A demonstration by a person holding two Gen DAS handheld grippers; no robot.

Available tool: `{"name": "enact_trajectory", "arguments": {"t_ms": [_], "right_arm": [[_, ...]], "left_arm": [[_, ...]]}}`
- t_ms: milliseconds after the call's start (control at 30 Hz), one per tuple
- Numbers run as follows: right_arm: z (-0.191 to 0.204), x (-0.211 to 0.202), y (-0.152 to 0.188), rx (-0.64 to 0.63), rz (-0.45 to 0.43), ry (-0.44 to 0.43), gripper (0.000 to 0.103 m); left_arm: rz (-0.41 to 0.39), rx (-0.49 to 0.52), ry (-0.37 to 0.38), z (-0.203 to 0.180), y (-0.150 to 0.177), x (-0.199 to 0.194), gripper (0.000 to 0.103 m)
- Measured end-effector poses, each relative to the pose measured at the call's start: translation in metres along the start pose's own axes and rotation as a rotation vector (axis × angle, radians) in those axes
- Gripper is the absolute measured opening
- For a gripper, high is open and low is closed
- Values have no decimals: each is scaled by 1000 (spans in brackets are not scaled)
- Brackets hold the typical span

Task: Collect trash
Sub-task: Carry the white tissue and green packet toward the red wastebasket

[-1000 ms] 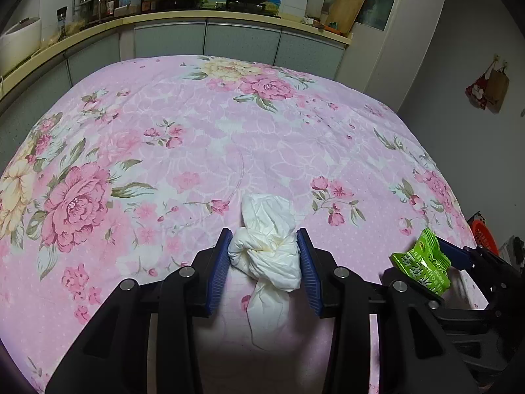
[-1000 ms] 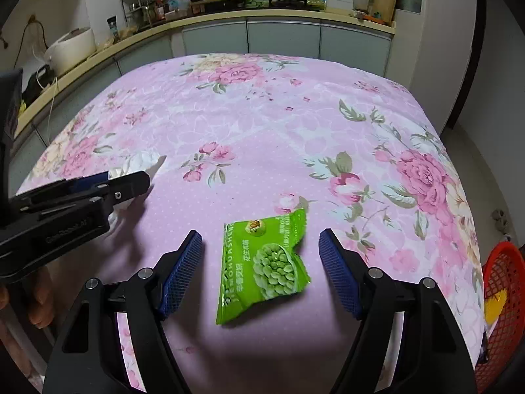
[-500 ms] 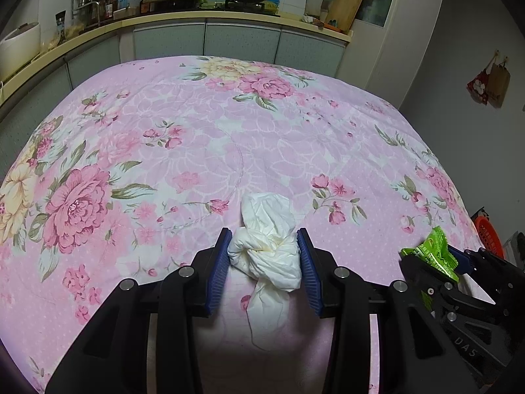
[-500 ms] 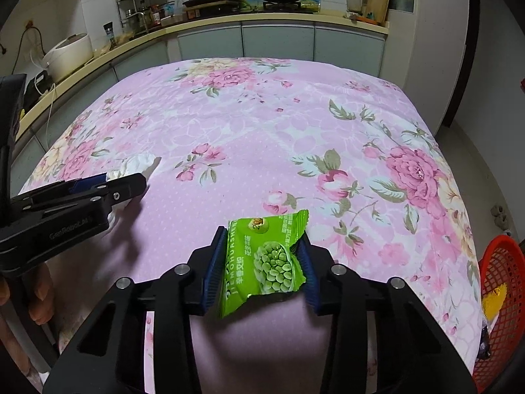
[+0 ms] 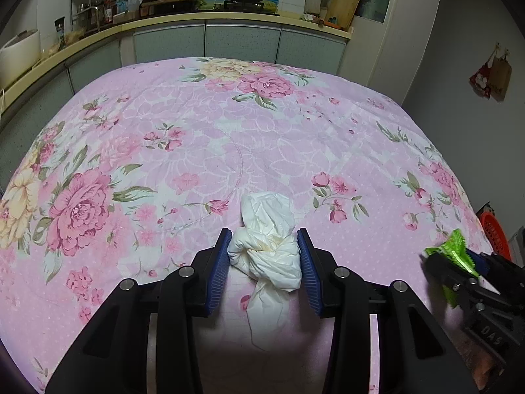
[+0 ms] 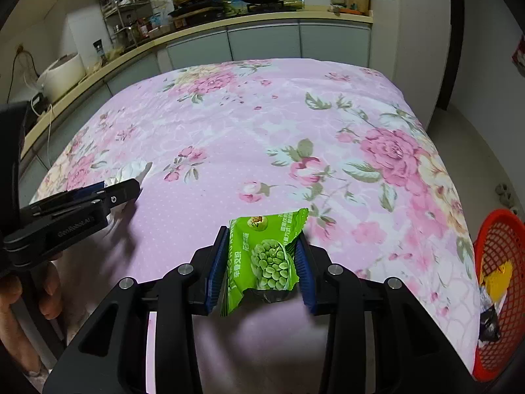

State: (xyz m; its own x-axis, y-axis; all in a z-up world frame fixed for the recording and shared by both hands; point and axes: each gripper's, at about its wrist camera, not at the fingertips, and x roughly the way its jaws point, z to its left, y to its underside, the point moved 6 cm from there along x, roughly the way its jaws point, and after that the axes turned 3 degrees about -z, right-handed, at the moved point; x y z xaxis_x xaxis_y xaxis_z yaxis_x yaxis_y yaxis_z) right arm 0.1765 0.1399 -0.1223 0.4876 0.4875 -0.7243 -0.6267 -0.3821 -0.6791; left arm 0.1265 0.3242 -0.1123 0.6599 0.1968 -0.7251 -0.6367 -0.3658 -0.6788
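Observation:
A crumpled white tissue wad [image 5: 265, 216] is pinched between the blue pads of my left gripper [image 5: 264, 239], just over the pink floral tablecloth [image 5: 197, 124]. My right gripper [image 6: 262, 239] is shut on a green pea snack packet [image 6: 265, 256], which is squeezed and lifted slightly off the cloth. The left wrist view catches the right gripper [image 5: 459, 262] at the far right edge with the green packet [image 5: 454, 249] sticking out of it. From the right wrist camera, the left gripper [image 6: 121, 190] sits at the left with the tissue [image 6: 134, 167] poking past its tip.
A red mesh basket [image 6: 492, 262] with some trash in it stands on the floor beyond the table's right edge, also as the red basket [image 5: 495, 233]. A kitchen counter [image 6: 229, 23] with pans runs behind the table. A person's hand [image 6: 13, 295] grips the left tool.
My right gripper closed from wide open onto the green packet and lifted it a little, shifting towards the right. The left gripper kept still with the tissue in it.

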Motion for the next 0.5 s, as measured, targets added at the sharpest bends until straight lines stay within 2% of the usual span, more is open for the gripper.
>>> {"name": "enact_trajectory", "arguments": {"t_ms": [500], "right_arm": [[-27, -46, -23, 58, -114, 4, 37]], "left_arm": [[-31, 44, -25, -16, -9, -29, 39]]}}
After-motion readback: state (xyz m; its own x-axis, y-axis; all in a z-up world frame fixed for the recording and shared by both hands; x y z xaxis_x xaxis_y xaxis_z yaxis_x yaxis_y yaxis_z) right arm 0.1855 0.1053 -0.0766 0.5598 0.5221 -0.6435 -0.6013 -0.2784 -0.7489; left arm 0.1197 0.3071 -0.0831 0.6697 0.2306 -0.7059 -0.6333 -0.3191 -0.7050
